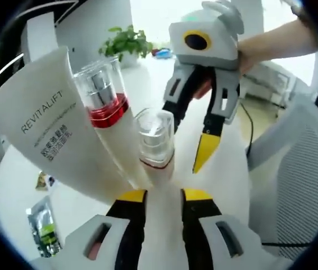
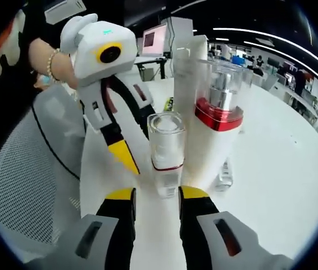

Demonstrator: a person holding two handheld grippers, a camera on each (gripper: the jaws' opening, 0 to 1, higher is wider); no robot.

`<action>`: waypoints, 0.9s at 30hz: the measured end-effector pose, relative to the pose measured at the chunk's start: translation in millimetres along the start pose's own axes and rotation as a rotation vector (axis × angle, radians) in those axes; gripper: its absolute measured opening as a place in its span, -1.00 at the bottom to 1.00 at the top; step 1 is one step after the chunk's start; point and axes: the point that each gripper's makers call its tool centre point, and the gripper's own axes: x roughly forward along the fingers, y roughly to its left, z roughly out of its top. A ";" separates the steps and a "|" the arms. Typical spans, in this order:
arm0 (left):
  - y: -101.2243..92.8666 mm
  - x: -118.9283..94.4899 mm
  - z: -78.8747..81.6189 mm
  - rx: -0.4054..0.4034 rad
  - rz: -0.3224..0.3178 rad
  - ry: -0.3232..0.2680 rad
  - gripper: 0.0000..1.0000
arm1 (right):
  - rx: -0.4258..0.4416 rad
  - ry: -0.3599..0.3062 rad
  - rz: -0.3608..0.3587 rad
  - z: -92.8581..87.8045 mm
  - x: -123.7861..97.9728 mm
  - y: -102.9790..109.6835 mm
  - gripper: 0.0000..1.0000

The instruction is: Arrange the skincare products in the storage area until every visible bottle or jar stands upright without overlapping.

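"REVITALIFT" on white tube (image 1: 46, 132)

Bright daylight is washing out the left gripper view at twelve o'clock. Ceiling light strips (image 2: 271, 39) are glowing at two o'clock. Edges are bending strongly.

I work at a white table (image 2: 282, 169) in an open office. Beside me stands a grey mesh chair (image 2: 30, 191). A potted green plant (image 1: 126, 42) sits at the table's far edge against bright daylight. Behind, long ceiling light strips (image 2: 260, 34) glow over desks, and a monitor (image 2: 154, 38) is lit.
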 end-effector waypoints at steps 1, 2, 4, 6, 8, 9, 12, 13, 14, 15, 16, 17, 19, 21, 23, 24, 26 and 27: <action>-0.3 -1.6 -0.8 -0.008 -0.001 0.000 -0.58 | 0.004 0.001 -0.002 0.0 -0.2 2.3 -0.36; -0.6 -4.2 -1.7 -0.021 0.001 -0.003 -0.57 | 0.010 0.004 -0.005 -0.5 -0.6 3.9 -0.35; -1.3 -7.3 -3.2 -0.037 0.003 -0.005 -0.54 | 0.036 0.010 -0.016 -1.3 -1.9 6.2 -0.33; -3.0 -11.3 -4.4 -0.064 0.001 -0.009 -0.50 | 0.081 -0.007 -0.033 0.3 -3.9 6.8 -0.32; -4.9 -16.0 -4.5 -0.098 0.002 -0.015 -0.47 | 0.105 -0.023 -0.043 2.8 -6.4 8.7 -0.29; -2.6 -18.5 -5.5 -0.123 0.013 -0.027 -0.44 | 0.112 -0.029 -0.050 4.4 -7.6 10.2 -0.26; 0.4 -25.4 -7.2 -0.179 0.028 -0.046 -0.39 | 0.128 -0.035 -0.066 6.7 -9.1 13.4 -0.20; 2.4 -27.9 -9.3 -0.201 0.034 -0.052 -0.38 | 0.134 -0.037 -0.072 7.6 -9.5 14.7 -0.18; 3.4 -29.7 -10.8 -0.212 0.037 -0.055 -0.37 | 0.137 -0.038 -0.075 8.3 -9.8 15.7 -0.16; 4.5 -31.8 -12.0 -0.223 0.042 -0.058 -0.36 | 0.140 -0.038 -0.078 8.9 -10.2 16.7 -0.13; 6.8 -34.4 -14.9 -0.248 0.048 -0.063 -0.35 | 0.143 -0.040 -0.083 10.0 -10.8 18.2 -0.10; 8.6 -36.3 -16.8 -0.260 0.051 -0.068 -0.33 | 0.147 -0.041 -0.088 10.4 -11.3 18.7 -0.08; 10.1 -40.5 -19.2 -0.291 0.062 -0.079 -0.30 | 0.159 -0.045 -0.100 11.3 -12.4 20.3 0.01; 12.6 -46.2 -23.1 -0.322 0.079 -0.086 -0.26 | 0.169 -0.042 -0.107 11.2 -13.1 23.5 0.11; 15.3 -51.7 -27.2 -0.357 0.100 -0.095 -0.19 | 0.177 -0.036 -0.105 9.3 -13.4 26.7 0.16; 16.8 -55.1 -29.0 -0.380 0.114 -0.104 -0.16 | 0.177 -0.035 -0.104 7.8 -13.9 28.4 0.19; 17.1 -60.1 -30.8 -0.398 0.120 -0.114 -0.11 | 0.179 -0.031 -0.105 7.0 -15.0 31.9 0.22; 16.9 -64.4 -31.1 -0.411 0.126 -0.126 -0.11 | 0.184 -0.033 -0.109 6.9 -15.6 32.5 0.25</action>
